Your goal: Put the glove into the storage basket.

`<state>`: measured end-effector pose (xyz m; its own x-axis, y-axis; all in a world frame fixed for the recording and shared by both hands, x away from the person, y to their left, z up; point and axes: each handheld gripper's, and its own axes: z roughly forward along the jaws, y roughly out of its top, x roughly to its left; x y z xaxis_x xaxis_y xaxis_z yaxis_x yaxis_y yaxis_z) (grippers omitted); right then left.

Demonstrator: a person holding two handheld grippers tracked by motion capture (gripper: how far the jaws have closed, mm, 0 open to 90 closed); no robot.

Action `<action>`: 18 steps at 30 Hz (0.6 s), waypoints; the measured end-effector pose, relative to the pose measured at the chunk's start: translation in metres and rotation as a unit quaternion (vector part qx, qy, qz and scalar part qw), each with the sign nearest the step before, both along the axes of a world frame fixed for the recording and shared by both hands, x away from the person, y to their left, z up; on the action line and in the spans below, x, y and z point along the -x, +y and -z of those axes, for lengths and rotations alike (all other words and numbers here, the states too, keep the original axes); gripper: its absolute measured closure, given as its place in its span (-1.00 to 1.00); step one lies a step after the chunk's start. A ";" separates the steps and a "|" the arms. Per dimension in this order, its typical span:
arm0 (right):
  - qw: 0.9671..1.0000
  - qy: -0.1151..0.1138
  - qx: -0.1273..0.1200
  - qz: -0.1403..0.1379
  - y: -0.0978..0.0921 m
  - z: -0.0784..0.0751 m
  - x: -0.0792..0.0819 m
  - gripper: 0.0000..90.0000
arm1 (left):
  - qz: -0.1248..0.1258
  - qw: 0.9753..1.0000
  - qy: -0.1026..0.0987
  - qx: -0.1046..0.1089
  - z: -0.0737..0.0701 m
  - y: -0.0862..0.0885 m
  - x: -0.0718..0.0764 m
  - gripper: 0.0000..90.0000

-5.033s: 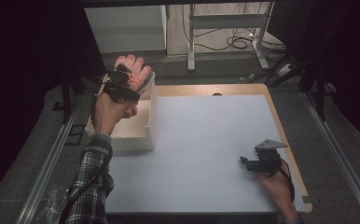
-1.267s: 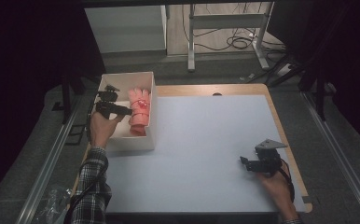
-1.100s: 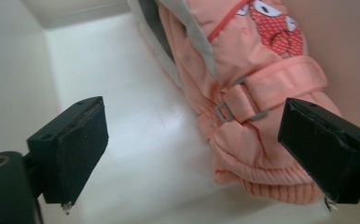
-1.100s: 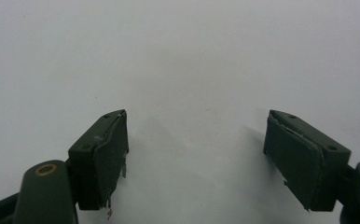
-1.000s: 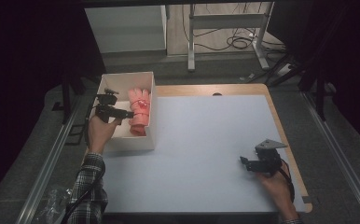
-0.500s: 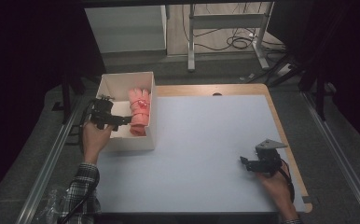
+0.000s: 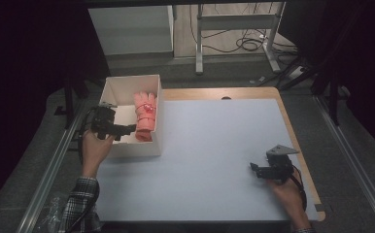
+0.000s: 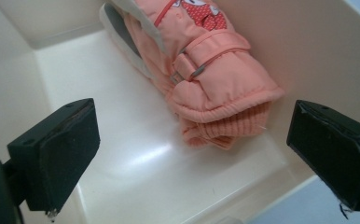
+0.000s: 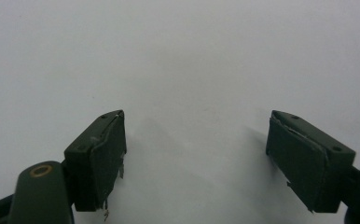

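A pink padded glove (image 7: 145,114) (image 8: 201,74) with a strap and a knitted cuff lies inside the white box (image 7: 112,93), against its right wall. My left gripper (image 7: 126,130) (image 8: 192,163) hangs open over the box's near end, its jaws spread wide, the cuff just ahead of them and nothing between them. My right gripper (image 7: 254,170) (image 9: 194,156) rests open low over the white table top (image 7: 214,145) near the right front, empty.
The box stands at the table's left edge, beside a metal rail (image 7: 54,165). A wooden border (image 7: 292,131) rims the table on the right. Beyond the far edge are a white cabinet (image 7: 132,29) and cables on the floor.
The left gripper carried the glove down into the box, let it go, and has drawn back toward the person with its jaws open. The right gripper has stayed put.
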<state>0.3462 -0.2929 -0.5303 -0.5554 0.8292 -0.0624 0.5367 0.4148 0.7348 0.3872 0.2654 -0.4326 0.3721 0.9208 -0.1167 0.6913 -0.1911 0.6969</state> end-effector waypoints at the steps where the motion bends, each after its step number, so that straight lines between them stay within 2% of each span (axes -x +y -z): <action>1: 1.000 0.000 0.000 0.000 0.000 0.000 0.000 -0.55 | 0.002 1.000 -0.002 0.001 -0.001 0.000 0.001 -0.94; 11: 1.000 0.000 0.001 0.001 0.000 0.000 0.000 -0.56 | 0.019 1.000 -0.018 -0.001 -0.010 -0.006 0.015 -0.94; 18: 1.000 0.000 0.001 0.001 0.000 0.000 0.000 -0.57 | 0.043 0.999 -0.030 0.002 -0.018 -0.014 0.027 -0.94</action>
